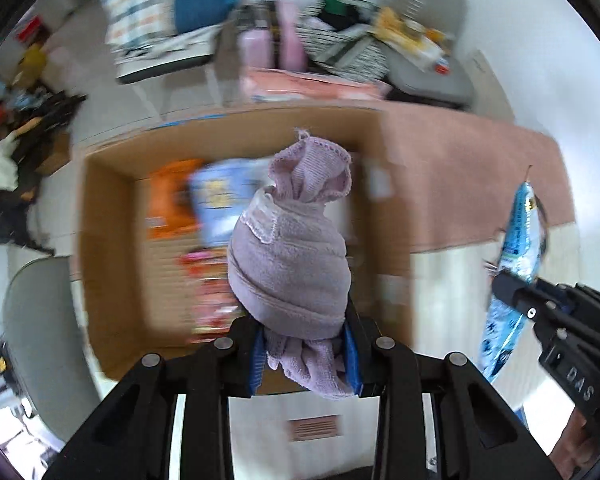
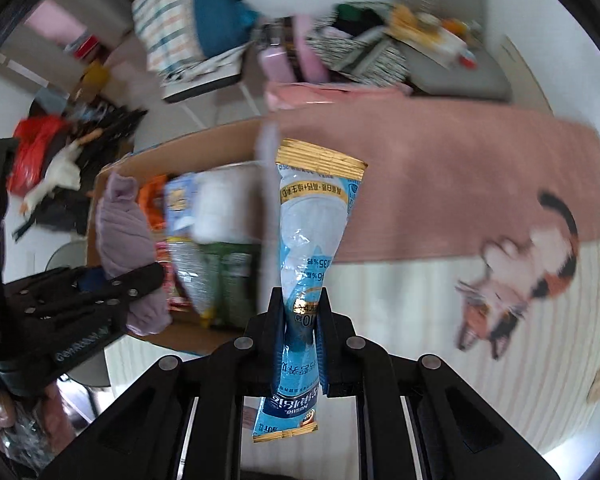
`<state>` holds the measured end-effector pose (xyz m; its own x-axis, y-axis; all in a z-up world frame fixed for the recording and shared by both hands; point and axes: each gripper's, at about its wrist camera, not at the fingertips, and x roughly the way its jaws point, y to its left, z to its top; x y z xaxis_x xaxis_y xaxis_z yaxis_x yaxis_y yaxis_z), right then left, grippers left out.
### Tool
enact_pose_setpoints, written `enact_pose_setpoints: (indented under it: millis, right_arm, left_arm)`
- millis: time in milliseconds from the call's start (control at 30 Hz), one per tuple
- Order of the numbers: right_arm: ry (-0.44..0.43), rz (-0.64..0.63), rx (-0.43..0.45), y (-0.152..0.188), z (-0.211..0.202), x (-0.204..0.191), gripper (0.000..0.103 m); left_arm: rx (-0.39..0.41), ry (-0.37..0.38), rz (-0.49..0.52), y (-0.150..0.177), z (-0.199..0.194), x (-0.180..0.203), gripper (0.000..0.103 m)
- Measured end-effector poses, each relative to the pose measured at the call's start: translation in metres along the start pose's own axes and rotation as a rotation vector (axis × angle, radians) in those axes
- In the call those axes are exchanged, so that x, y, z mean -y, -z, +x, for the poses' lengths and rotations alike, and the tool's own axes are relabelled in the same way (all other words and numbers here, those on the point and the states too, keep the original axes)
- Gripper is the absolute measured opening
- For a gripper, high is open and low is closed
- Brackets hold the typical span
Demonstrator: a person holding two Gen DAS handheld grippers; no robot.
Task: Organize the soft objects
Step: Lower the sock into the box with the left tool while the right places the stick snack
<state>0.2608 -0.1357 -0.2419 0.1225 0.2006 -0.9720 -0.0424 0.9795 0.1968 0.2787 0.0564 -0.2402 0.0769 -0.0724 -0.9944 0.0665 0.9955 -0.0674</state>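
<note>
The left hand-held gripper (image 1: 305, 354), at the lower centre of its own view, is clamped on a rolled lilac fleece cloth (image 1: 290, 256); the bundle stands up from the jaws in mid-frame, in front of an open cardboard box (image 1: 112, 264). Blurred packets lie in that box, one orange (image 1: 168, 200) and one pale blue (image 1: 224, 196).

The right hand-held gripper (image 2: 302, 340), low in the middle of its view, pinches a blue-and-white sachet (image 2: 312, 216) with a gold crimped top, held upright and squeezed narrow at the jaws. In the right wrist view the box sits at centre left and the left gripper with its cloth at left. A pink blanket (image 2: 440, 168) spreads to the right, over a cream striped cover printed with a calico cat (image 2: 524, 276). Both views are motion-blurred.
</note>
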Motion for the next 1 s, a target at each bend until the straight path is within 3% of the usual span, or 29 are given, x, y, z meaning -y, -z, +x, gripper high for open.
enact_pose_setpoints:
  millis: [200,333,667,833,933,967,1000]
  right_arm:
    - [0.09,-0.049,-0.057,-0.035,0.05,-0.067,0.014]
    - [0.193,-0.082,-0.08,-0.043,0.087,-0.082,0.014]
    - [0.295,-0.084,-0.147,-0.049,0.142,-0.088,0.015]
    - [0.319,-0.083,-0.162,-0.049,0.152,-0.089,0.015]
    - [0.334,-0.083,-0.159,-0.049,0.15,-0.091,0.02]
    - [0.334,-0.081,-0.162,-0.049,0.149,-0.092,0.025]
    - [0.328,-0.077,-0.164,-0.049,0.148,-0.092,0.037]
  left_arm:
    - [-0.049,-0.073,-0.07,-0.008,0.029,-0.08,0.029]
    - [-0.152,-0.06,-0.101,-0.014,0.076,-0.117,0.029]
    - [-0.275,-0.046,-0.101,-0.013,0.141,-0.14,0.033]
    - [-0.336,0.023,-0.123,-0.015,0.152,-0.147,0.035]
    - [-0.317,0.025,-0.118,-0.015,0.145,-0.148,0.049]
    - [-0.311,0.024,-0.118,-0.015,0.141,-0.148,0.058]
    - [-0.302,0.029,-0.121,-0.016,0.137,-0.148,0.062]
